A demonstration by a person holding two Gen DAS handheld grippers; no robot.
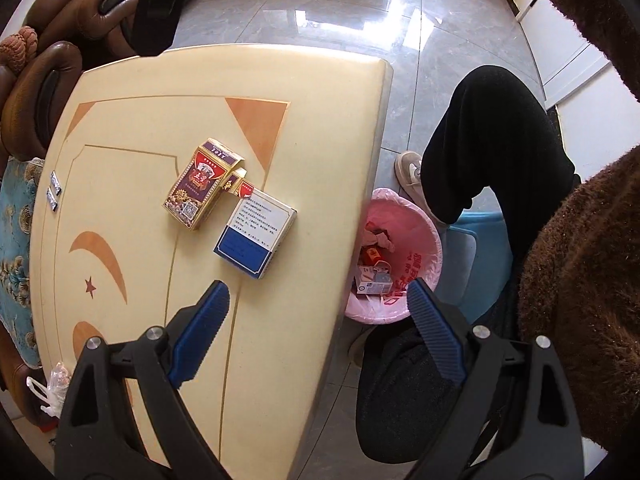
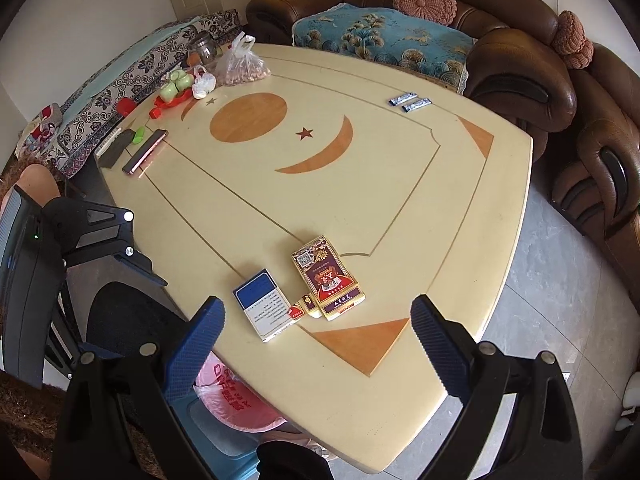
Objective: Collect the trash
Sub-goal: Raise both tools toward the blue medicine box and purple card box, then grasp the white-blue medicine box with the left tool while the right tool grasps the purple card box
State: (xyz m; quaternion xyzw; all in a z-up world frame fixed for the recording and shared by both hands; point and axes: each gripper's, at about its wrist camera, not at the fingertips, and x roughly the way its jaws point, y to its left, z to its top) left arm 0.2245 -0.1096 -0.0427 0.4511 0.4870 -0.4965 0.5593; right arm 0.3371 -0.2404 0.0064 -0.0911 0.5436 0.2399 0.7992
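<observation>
A purple-and-gold cigarette pack (image 1: 202, 184) (image 2: 326, 276) and a blue-and-white pack (image 1: 256, 236) (image 2: 262, 304) lie on the cream table (image 1: 120, 120) (image 2: 360, 184) near its edge, with a small red-and-gold pack (image 1: 239, 184) (image 2: 305, 307) between them. A bin with a pink liner (image 1: 416, 236) (image 2: 236, 404) holding trash stands on the floor beside the table. My left gripper (image 1: 318, 294) is open and empty above the table edge. My right gripper (image 2: 316, 312) is open and empty just short of the packs.
Two small blue sachets (image 2: 410, 101) lie at the far side. A phone (image 2: 145, 151), bags of snacks (image 2: 240, 65), a jar (image 2: 202, 49) and red and green items (image 2: 174, 87) crowd the far left corner. Brown sofas (image 2: 520, 72) surround the table. A person's leg (image 1: 484, 144) stands by the bin.
</observation>
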